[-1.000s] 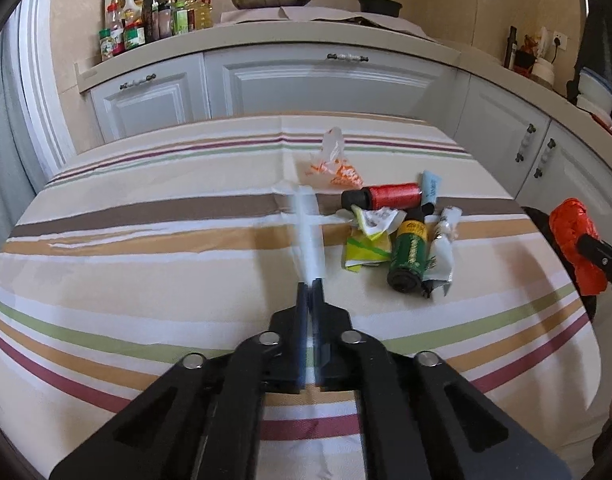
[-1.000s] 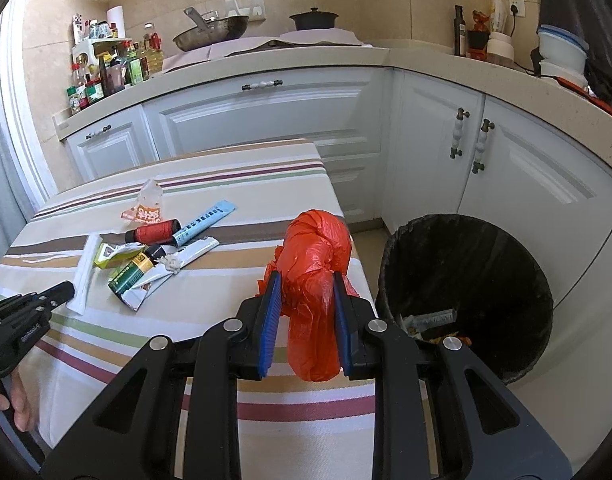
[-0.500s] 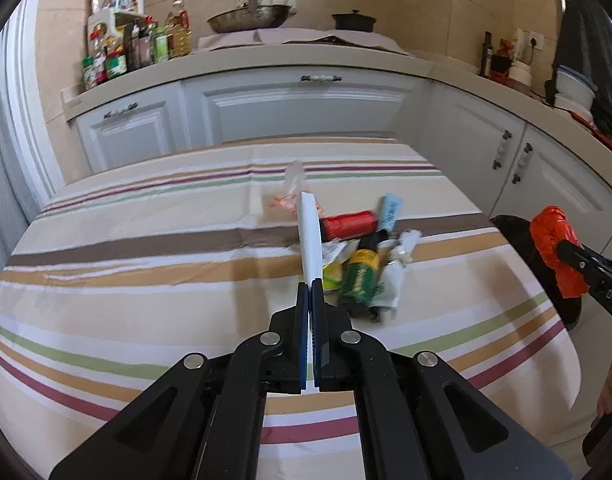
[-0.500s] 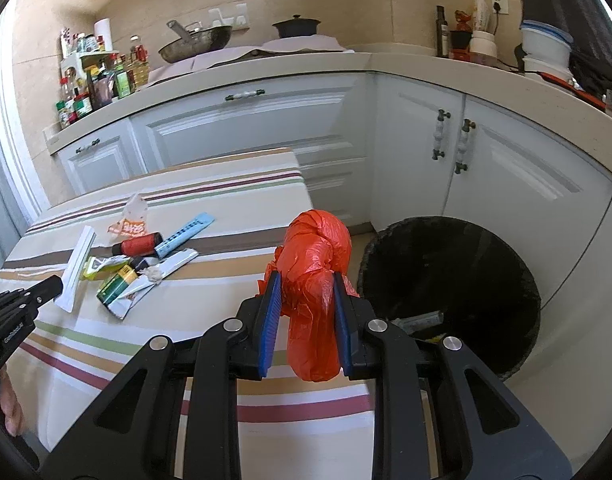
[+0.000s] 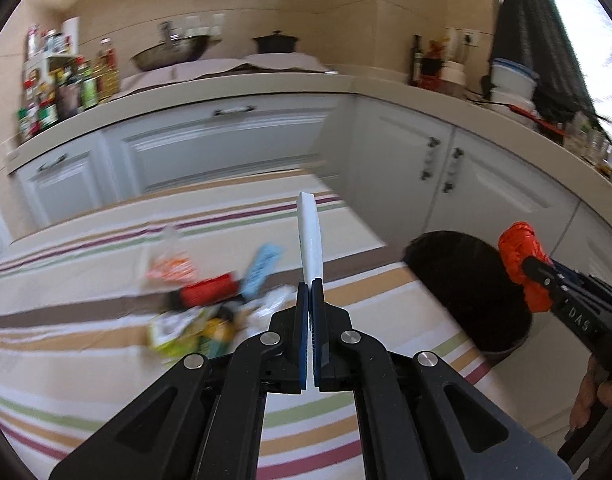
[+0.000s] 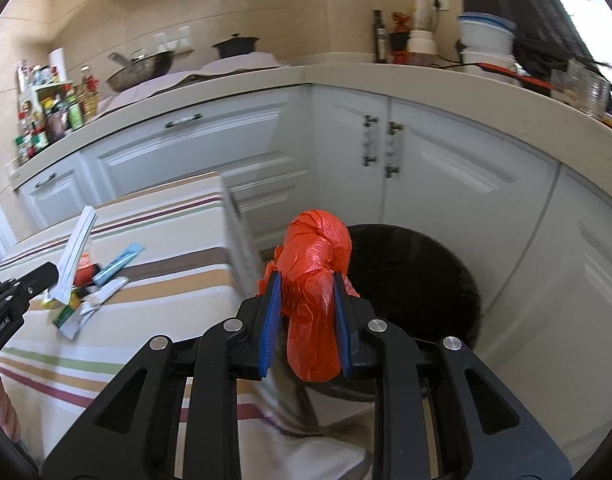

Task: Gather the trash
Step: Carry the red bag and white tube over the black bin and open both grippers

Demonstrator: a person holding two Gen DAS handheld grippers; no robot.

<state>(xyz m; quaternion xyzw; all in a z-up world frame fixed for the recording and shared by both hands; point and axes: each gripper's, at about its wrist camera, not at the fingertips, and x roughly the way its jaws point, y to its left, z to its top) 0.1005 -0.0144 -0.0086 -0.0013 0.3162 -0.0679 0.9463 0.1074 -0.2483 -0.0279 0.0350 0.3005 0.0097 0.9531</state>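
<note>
While the left claw point(image 5: 310, 286) pinches a flat white plastic strip point(image 5: 310, 236), the right claw point(image 6: 307, 280) clamps a crumpled orange plastic bag point(image 6: 317, 264) over the round black bin point(image 6: 445, 280) beside the bench point(image 6: 166, 240) corner.

— Thin, crinkled, glossy plastic on the orange bag point(image 6: 317, 280); matt black plastic with ribbed blue pads on the right hand-held gripper point(image 6: 306, 312).
— Woven striped cloth over the table point(image 5: 106, 364), matt. Smooth white card or plastic for the strip point(image 5: 310, 236). Satin-painted cabinet doors point(image 6: 445, 184).
</note>
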